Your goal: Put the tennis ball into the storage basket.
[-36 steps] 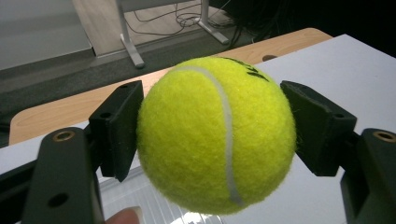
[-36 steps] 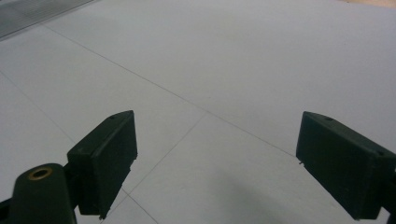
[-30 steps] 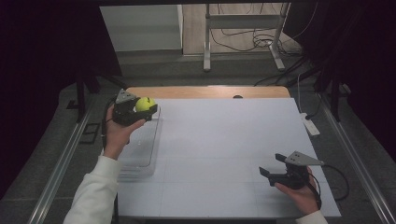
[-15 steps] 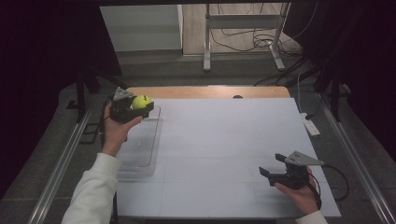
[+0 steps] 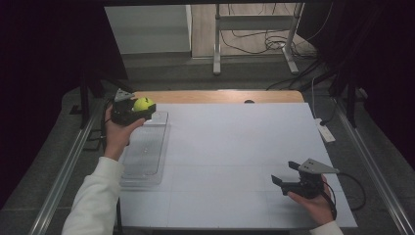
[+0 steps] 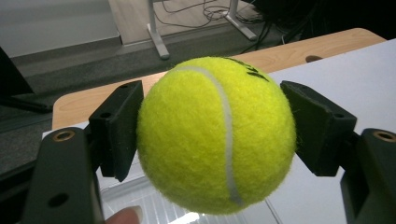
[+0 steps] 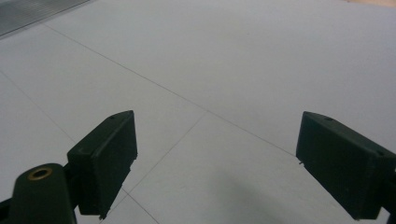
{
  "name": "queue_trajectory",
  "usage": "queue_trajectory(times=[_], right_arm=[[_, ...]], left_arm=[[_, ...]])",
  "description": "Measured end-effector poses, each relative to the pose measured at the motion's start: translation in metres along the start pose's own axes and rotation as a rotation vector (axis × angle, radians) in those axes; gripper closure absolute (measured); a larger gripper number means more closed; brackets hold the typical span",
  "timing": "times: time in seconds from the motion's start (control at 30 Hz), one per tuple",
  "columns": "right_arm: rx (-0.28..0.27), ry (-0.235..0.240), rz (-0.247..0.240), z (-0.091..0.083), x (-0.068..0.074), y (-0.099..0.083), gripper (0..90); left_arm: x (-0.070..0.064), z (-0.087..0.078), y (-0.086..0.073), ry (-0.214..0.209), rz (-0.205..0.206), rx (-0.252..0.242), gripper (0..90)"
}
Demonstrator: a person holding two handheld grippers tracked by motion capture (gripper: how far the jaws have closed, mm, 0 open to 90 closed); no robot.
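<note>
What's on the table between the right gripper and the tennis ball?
In the high view, bare white table lies between the right gripper and the tennis ball.

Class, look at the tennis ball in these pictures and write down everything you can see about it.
The tennis ball is bright yellow-green and fuzzy, felt by the look of it, with a pale curved seam and some black print near the top. It is whole and round. The left hand-held gripper clamps it between two black jaws, one pressing each side. It is held up above the far end of a clear plastic tray at the table's left edge.
</note>
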State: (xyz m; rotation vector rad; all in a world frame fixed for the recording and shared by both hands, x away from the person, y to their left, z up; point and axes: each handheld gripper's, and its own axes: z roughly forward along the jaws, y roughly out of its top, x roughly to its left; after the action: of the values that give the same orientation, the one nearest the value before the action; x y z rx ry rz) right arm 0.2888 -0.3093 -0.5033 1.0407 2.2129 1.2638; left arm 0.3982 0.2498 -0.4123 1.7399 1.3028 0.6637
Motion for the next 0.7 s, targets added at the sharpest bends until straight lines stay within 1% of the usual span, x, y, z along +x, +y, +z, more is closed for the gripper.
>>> queue_trajectory(times=[0.7], right_arm=[[0.000, 0.002, 0.004, 0.001, 0.000, 0.000, 13.0]], left_arm=[[0.024, 0.011, 0.002, 0.058, -0.040, 0.033, 26.4]])
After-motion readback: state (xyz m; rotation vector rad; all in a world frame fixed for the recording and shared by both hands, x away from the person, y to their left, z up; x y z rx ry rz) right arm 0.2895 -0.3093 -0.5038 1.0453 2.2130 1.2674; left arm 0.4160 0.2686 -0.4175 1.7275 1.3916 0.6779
